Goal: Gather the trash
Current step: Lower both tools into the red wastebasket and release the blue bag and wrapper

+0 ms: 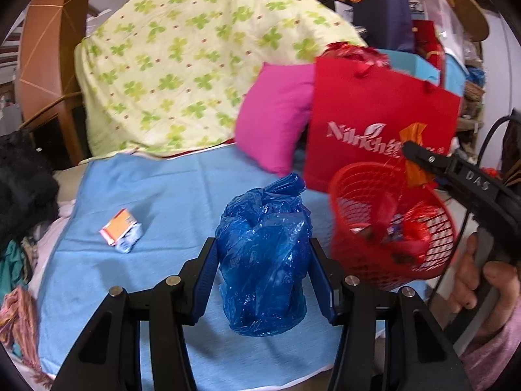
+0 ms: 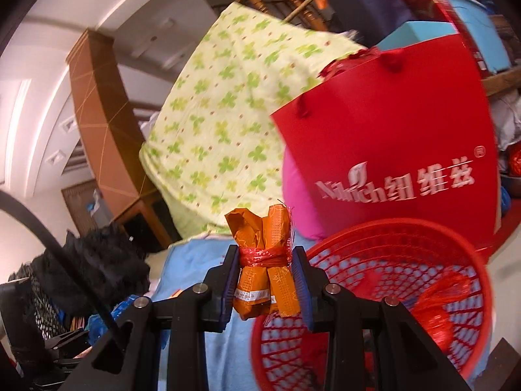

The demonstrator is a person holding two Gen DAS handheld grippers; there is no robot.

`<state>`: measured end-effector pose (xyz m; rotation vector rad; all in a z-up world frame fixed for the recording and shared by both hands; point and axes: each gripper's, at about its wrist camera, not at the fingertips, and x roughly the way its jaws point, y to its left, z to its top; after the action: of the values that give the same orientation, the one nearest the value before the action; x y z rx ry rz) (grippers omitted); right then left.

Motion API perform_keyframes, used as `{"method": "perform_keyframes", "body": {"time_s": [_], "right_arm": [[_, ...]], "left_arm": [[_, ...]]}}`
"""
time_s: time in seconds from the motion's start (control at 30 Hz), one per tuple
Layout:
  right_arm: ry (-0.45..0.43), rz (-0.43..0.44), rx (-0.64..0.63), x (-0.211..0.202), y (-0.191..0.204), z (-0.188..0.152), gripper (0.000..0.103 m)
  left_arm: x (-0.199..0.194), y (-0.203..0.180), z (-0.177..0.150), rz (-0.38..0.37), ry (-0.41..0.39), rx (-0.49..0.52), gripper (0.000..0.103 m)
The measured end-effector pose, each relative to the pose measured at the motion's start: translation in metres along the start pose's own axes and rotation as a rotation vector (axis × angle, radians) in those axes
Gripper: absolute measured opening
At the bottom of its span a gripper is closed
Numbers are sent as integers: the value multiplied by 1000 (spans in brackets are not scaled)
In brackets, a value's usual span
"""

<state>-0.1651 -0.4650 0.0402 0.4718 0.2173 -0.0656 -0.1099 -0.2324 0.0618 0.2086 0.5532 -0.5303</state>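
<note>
While the right hand-held gripper [image 2: 265, 278] pinches the orange wrapper bundle [image 2: 263, 260] beside the red basket [image 2: 482, 280] | step: carry to basket | next: release above rim | left hand-held gripper [image 1: 263, 280] spread around blue bag [image 1: 263, 260] on the bed, unclamped.

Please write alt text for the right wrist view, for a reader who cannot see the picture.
The right tongs are shut on an orange packet bundle tied with red string, held above the edge of a red mesh basket. Behind stand a red paper bag with white lettering, a pink cushion and a clover-print cloth.
</note>
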Motion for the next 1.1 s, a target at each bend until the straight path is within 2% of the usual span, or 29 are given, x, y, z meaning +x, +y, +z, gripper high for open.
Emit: {"method": "perform_keyframes", "body": {"time_s": [0.4, 0.67, 0.87, 1.1], "right_arm": [[-81, -28, 165, -33, -61, 19, 35], [-109, -30, 233, -42, -83, 23, 35], [-121, -30, 264, -46, -89, 23, 35], [-126, -27, 294, -49, -98, 24, 36]], "left_arm": [[12, -58, 31, -153, -31, 61, 56], [26, -89, 44, -230, -32, 82, 56], [39, -110, 51, -243, -19, 100, 56], [51, -126, 51, -211, -4, 141, 56]]}}
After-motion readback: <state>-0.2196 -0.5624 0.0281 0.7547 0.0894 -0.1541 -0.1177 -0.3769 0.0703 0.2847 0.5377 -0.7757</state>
